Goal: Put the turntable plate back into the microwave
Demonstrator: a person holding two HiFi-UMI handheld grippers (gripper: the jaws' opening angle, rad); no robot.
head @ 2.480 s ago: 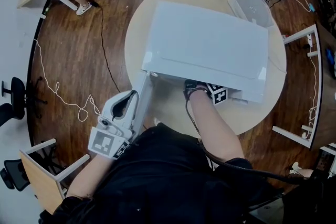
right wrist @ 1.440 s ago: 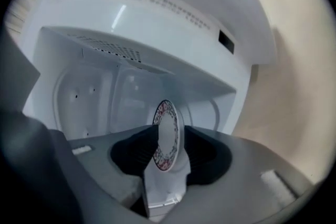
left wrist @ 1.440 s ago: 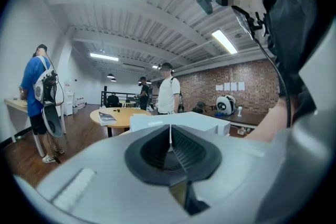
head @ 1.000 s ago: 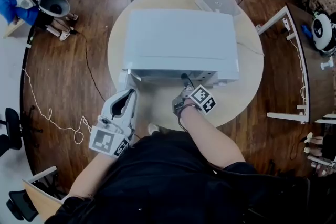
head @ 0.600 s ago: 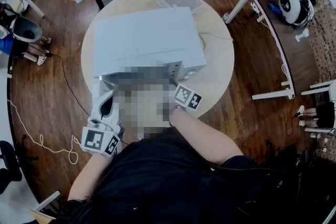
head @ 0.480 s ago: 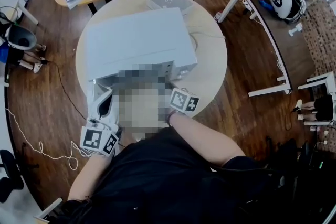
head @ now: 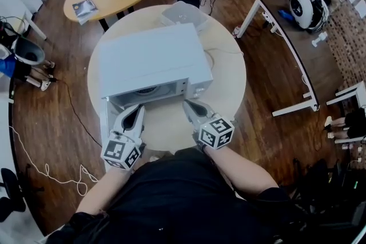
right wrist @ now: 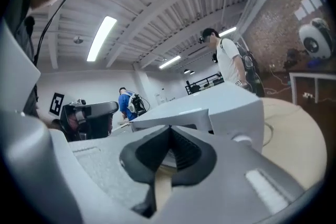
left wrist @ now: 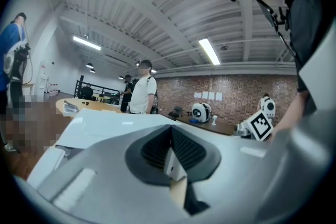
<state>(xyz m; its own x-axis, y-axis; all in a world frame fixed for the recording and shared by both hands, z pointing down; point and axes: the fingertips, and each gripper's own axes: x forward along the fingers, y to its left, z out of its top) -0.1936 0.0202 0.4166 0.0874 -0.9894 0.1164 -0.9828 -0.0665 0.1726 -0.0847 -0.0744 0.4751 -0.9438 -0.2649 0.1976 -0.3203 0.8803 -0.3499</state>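
Withdrawn from the cavity since the earlier frames, the right hand-held gripper (head: 189, 104) now hangs in front of the microwave (head: 151, 57); its jaws have just closed on nothing. The left hand-held gripper (head: 137, 108) is likewise closed and empty. The turntable plate (head: 148, 90) lies inside the cavity. Probable remaining step: shut the door (head: 104, 120). Push its outer face steadily, keeping both grippers clear of the opening.
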